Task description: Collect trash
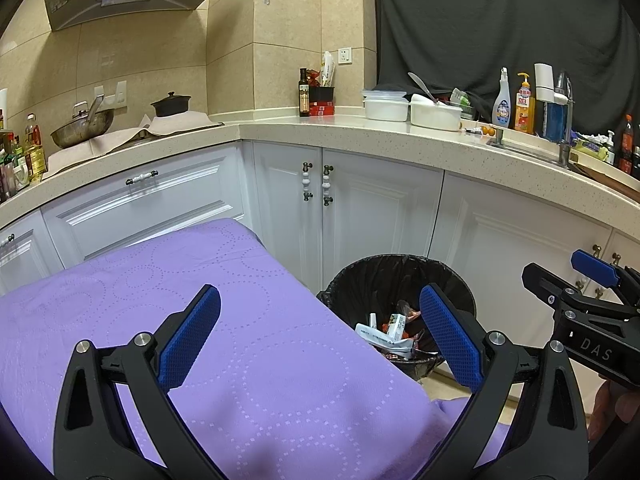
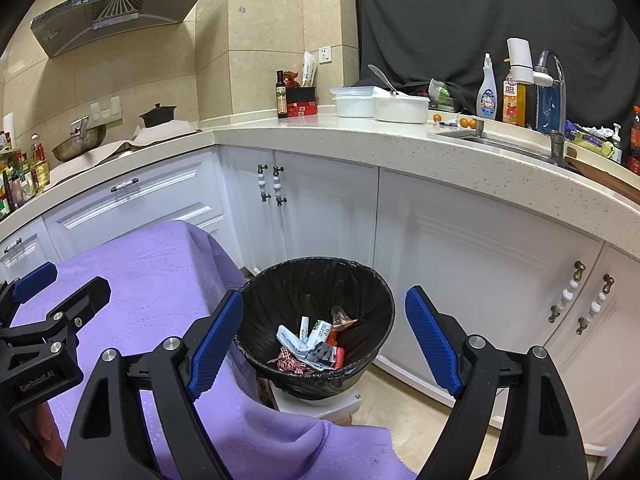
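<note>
A round bin with a black liner point(image 2: 360, 280) point(image 1: 360, 276) stands on the floor beside a table draped in purple cloth point(image 1: 220, 320) point(image 2: 160, 272). Several wrappers and packets point(image 2: 312, 340) point(image 1: 390, 332) lie inside it. My right gripper point(image 2: 324, 320) hovers in front of the bin, open, nothing between its blue pads. My left gripper point(image 1: 320, 316) hangs over the cloth's right edge, open and empty. Each gripper shows at the edge of the other's view: the right gripper point(image 1: 576, 276), the left gripper point(image 2: 60, 284).
White cabinets point(image 2: 328, 216) run behind the bin under a speckled L-shaped counter point(image 2: 360, 136). On it stand white tubs point(image 2: 384, 106), bottles point(image 2: 488, 92), a wok point(image 2: 78, 142) and a sink with tap point(image 2: 552, 80). Beige floor point(image 2: 400, 412) shows to the bin's right.
</note>
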`<state>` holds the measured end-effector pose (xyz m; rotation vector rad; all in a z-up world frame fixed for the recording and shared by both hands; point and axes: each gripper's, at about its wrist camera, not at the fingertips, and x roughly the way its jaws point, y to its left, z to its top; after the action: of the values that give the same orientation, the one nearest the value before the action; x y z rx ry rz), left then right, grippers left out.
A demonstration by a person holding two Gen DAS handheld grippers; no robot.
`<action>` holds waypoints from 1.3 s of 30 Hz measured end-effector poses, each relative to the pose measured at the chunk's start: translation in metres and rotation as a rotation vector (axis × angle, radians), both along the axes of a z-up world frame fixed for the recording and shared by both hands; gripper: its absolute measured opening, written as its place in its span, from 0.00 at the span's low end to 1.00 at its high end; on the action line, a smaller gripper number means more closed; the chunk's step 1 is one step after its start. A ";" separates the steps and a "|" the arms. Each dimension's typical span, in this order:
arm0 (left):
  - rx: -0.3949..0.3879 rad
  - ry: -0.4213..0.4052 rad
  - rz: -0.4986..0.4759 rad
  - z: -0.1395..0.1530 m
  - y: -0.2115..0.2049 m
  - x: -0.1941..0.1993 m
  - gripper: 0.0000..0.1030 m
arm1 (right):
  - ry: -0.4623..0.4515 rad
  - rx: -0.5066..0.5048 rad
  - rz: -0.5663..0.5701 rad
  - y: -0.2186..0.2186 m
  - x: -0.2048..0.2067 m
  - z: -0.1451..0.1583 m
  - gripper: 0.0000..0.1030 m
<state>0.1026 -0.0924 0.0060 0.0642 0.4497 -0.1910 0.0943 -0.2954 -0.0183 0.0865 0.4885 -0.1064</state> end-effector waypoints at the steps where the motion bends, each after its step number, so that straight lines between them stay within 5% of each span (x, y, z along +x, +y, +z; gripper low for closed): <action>1: 0.000 0.000 0.000 0.000 0.000 0.000 0.95 | 0.000 0.000 0.000 0.000 0.000 0.000 0.78; 39: 0.009 0.025 -0.001 -0.001 -0.010 0.000 0.95 | -0.001 0.009 -0.006 -0.008 -0.002 0.001 0.81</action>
<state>0.1030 -0.1026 0.0046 0.0714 0.4753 -0.1912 0.0928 -0.3031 -0.0168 0.0968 0.4882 -0.1102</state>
